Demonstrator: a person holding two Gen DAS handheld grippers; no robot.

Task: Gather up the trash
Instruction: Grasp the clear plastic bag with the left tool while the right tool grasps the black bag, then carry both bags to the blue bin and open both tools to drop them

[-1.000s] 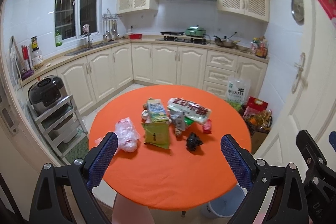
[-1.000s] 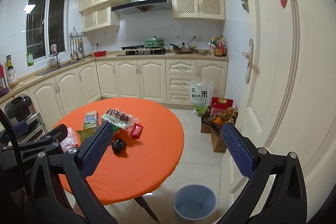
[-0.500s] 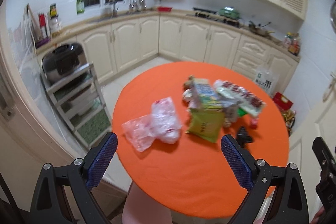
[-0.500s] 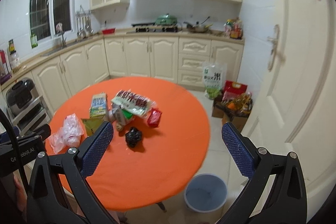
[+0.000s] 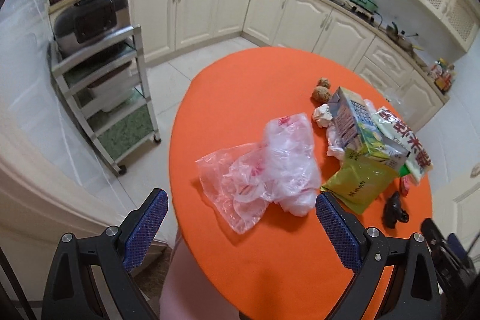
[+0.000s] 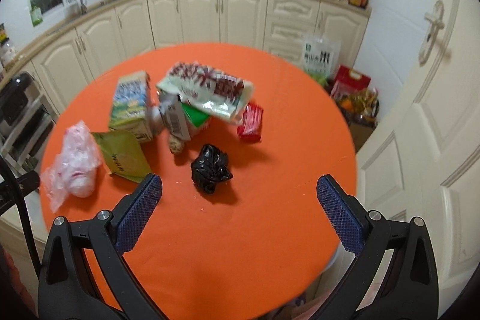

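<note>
Trash lies on a round orange table [image 5: 240, 86] [image 6: 270, 230]. A clear plastic bag [image 5: 264, 170] [image 6: 75, 167] lies at the table's left side, right in front of my open, empty left gripper [image 5: 237, 209]. A crumpled black bag [image 6: 211, 168] [image 5: 394, 210] lies just ahead of my open, empty right gripper [image 6: 238, 194]. Behind are a green pouch [image 6: 121, 156] [image 5: 358, 182], a milk carton [image 6: 130, 105] [image 5: 357, 125], a white snack bag [image 6: 207, 90] [image 5: 402, 140], a red wrapper [image 6: 250, 123], crumpled paper [image 5: 322, 116] and two brown balls [image 5: 321, 89].
A metal rack [image 5: 102, 80] with a cooker stands left of the table. Cream cabinets [image 6: 222, 14] line the back wall. Bags of goods [image 6: 351, 86] sit on the floor by a door [image 6: 435, 110] at the right.
Both grippers moved closer and tilted down over the table. The left now faces the clear bag, the right the black bag. Both stayed open.
</note>
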